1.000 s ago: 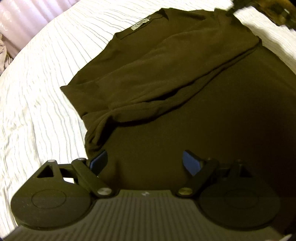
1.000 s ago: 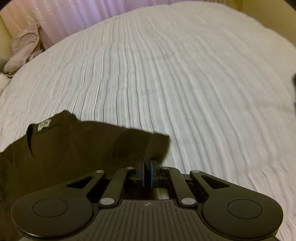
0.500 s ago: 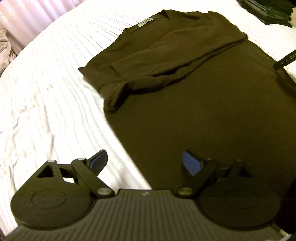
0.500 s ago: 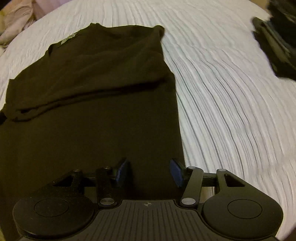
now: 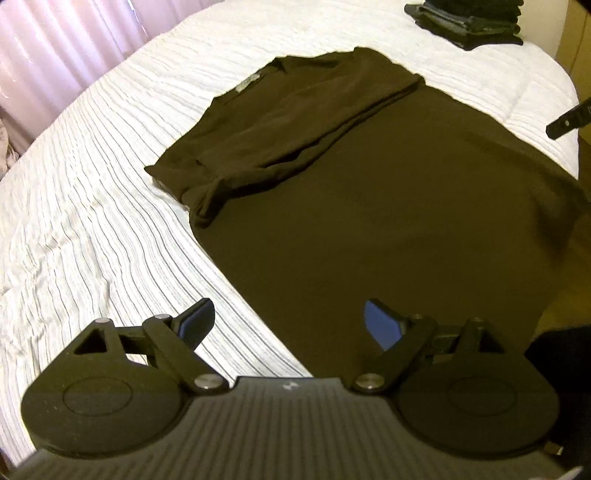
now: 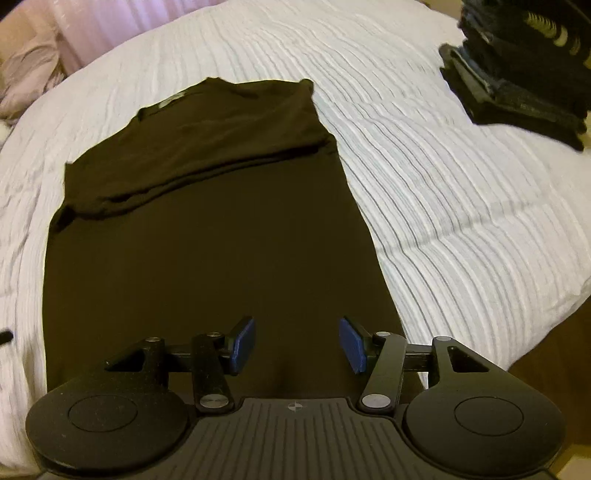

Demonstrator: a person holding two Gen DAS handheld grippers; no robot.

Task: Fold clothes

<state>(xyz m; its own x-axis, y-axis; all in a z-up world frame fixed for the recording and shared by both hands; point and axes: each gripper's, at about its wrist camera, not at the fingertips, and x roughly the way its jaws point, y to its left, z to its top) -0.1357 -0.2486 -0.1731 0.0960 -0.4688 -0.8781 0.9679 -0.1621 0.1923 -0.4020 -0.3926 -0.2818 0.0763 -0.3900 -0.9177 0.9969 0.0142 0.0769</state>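
A dark brown long-sleeved shirt lies flat on the white ribbed bedspread, collar and label at the far end, both sleeves folded across the chest. My left gripper hangs open above the shirt's near left edge, nothing between its blue pads. My right gripper hovers over the shirt's near right part; its jaws are opening and hold nothing. A bit of the right gripper shows at the right edge of the left wrist view.
A stack of folded dark clothes sits at the bed's far right corner. Pale crumpled fabric lies at the far left beside a pink curtain. The bed's near right edge drops to brown floor.
The right gripper let go of the sleeve it held at the shirt's shoulder, opened, and drew back to the shirt's near end. The left gripper also pulled back and up, staying open.
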